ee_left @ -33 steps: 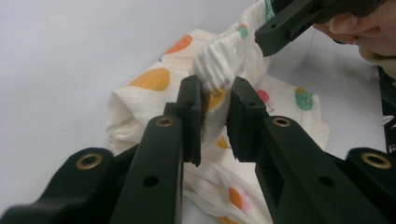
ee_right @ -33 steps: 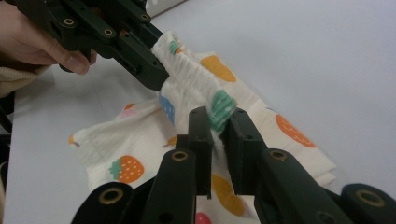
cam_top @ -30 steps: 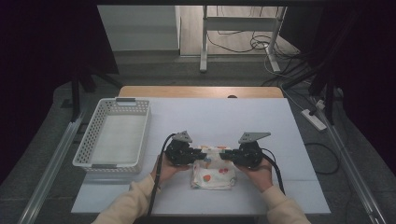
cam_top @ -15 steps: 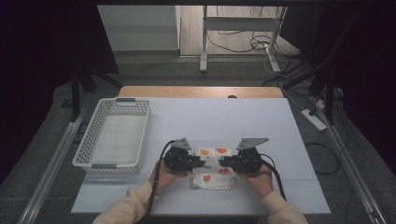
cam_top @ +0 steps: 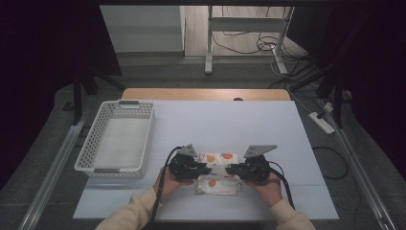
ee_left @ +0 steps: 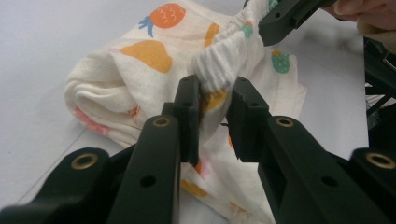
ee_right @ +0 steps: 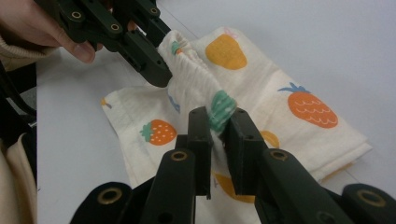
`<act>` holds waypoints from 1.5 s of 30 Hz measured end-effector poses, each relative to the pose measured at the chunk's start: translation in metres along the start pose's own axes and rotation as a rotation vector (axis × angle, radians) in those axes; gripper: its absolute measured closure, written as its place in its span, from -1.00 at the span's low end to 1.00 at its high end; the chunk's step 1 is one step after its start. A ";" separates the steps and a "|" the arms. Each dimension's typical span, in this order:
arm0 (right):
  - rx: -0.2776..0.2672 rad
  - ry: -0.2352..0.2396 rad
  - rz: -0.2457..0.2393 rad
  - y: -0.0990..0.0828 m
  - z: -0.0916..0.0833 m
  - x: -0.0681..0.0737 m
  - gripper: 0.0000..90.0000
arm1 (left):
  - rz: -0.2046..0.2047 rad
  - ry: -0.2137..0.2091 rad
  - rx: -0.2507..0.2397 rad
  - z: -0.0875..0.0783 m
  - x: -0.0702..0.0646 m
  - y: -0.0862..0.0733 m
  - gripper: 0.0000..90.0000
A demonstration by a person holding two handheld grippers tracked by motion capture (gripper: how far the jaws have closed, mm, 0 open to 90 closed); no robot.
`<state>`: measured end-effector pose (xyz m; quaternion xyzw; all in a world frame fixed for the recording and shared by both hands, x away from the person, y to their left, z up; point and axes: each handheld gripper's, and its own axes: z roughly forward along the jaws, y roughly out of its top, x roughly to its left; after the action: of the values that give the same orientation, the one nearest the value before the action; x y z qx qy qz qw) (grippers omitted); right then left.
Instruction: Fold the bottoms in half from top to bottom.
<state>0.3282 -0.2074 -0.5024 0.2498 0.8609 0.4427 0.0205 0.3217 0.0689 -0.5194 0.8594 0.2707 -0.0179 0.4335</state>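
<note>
Both gripper views are revealing the ribbed band of the fruit-print cloth [ee_left: 154, 60] pinched by the left gripper [ee_left: 214, 100] and right gripper [ee_right: 219, 122], while the high view is showing it lying near the table [cam_top: 230, 120] front edge beside an empty white basket [cam_top: 117, 139].

We look down from overhead, forward across the table [cam_top: 249, 120], both gripper cameras close behind their jaws, facing each other, sharing the cloth [ee_left: 140, 60].

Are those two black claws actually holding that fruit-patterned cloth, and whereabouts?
Yes. The left gripper and right gripper each pinch the ribbed waistband edge of the fruit-print garment, lifted between them.
</note>
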 end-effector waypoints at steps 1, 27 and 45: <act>0.005 -0.005 -0.011 -0.001 -0.001 0.002 0.77 | 0.006 0.000 0.002 0.000 -0.002 -0.001 0.65; -0.042 -0.003 -0.013 -0.009 -0.016 0.018 0.27 | 0.002 -0.003 -0.049 -0.024 -0.012 -0.012 -0.07; 0.041 -0.022 -0.008 0.014 0.012 0.007 0.95 | -0.043 0.066 -0.078 -0.029 -0.002 -0.007 -0.06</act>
<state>0.3310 -0.1888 -0.4975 0.2517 0.8704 0.4223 0.0267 0.3104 0.0929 -0.5059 0.8359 0.3038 0.0116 0.4570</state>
